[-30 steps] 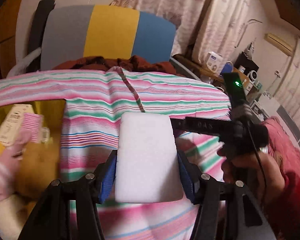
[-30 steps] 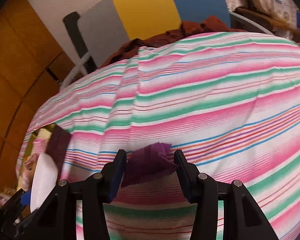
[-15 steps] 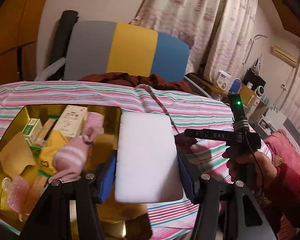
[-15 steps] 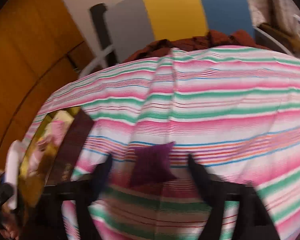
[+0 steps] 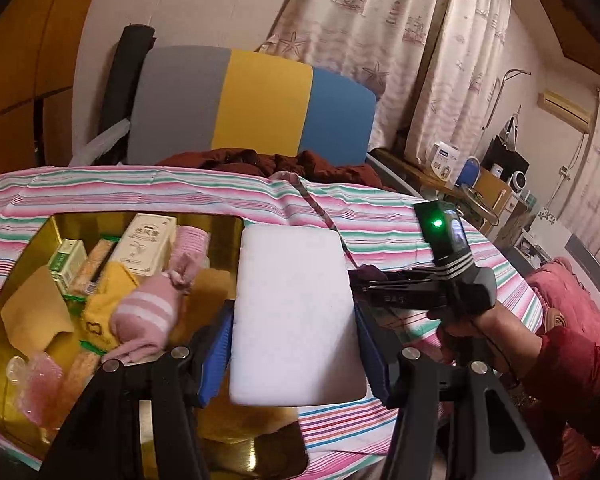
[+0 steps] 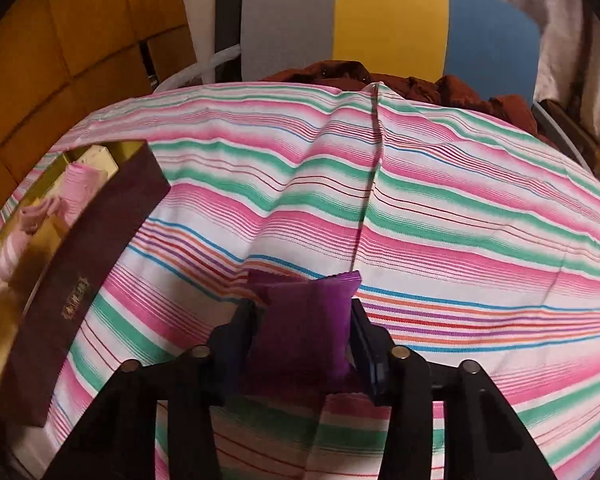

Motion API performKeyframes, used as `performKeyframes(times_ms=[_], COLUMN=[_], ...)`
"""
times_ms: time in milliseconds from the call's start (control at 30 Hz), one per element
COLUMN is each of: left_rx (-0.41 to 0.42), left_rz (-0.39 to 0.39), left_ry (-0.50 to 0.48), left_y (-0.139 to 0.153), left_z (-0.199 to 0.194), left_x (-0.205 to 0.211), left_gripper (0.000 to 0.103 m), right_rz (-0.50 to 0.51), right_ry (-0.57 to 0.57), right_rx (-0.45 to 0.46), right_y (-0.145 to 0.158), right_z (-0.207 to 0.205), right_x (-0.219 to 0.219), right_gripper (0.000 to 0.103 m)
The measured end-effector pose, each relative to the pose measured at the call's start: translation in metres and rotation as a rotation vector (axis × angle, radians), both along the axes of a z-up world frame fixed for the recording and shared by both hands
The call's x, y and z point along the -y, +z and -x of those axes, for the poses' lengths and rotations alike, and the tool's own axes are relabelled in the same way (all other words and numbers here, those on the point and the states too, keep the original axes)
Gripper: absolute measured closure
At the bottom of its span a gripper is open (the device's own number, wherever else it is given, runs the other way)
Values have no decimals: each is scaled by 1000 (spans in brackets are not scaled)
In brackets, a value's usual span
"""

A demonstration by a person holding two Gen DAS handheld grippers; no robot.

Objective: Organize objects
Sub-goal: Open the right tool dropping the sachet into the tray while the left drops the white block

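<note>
My left gripper [image 5: 294, 320] is shut on a white foam block [image 5: 296, 288] and holds it above the right edge of the gold-lined box [image 5: 4, 364]. In the box lie a pink striped sock [image 5: 148, 316], a yellow sock [image 5: 104, 304], a cream carton [image 5: 148, 240] and other small items. My right gripper [image 6: 302, 312] has its jaws closing on a purple packet [image 6: 304, 324], and the pads press its sides, low over the striped cloth [image 6: 420, 200]. The left wrist view shows that gripper [image 5: 374, 284] just right of the foam block. The box's maroon outer wall [image 6: 80, 280] lies to its left.
A chair with a grey, yellow and blue back [image 5: 260, 104] stands behind the table, with a dark red garment [image 5: 268, 160] on its seat. A hand in a red sleeve [image 5: 472, 328] holds the right gripper. Shelves with clutter [image 5: 480, 184] and curtains stand far right.
The left gripper carried the foam block leftward until it hung over the box. The right gripper opened wide around the purple packet, rolled, then shut on it again.
</note>
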State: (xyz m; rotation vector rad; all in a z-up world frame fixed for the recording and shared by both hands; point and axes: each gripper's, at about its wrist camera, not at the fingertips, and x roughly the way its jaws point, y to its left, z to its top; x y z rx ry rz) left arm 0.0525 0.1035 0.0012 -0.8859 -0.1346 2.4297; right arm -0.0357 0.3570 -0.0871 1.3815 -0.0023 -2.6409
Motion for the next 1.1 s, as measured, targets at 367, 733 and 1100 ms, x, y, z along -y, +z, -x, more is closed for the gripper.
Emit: performKeyframes(times_ms=[367, 733, 1100], left_rx=[-42, 28, 164], left_rz=[-5, 17, 86], left_ry=[134, 280, 291], left_y=[19, 11, -23], left_z=[1, 32, 64], left_x=[65, 131, 134], left_gripper=[45, 45, 43], right_rz=[226, 390, 319], right_ry=[26, 316, 451], right_rx=[-20, -44, 51], right_y=[39, 93, 69], right_z=[-28, -70, -78], right_x=[21, 132, 207], right_gripper=[60, 60, 58])
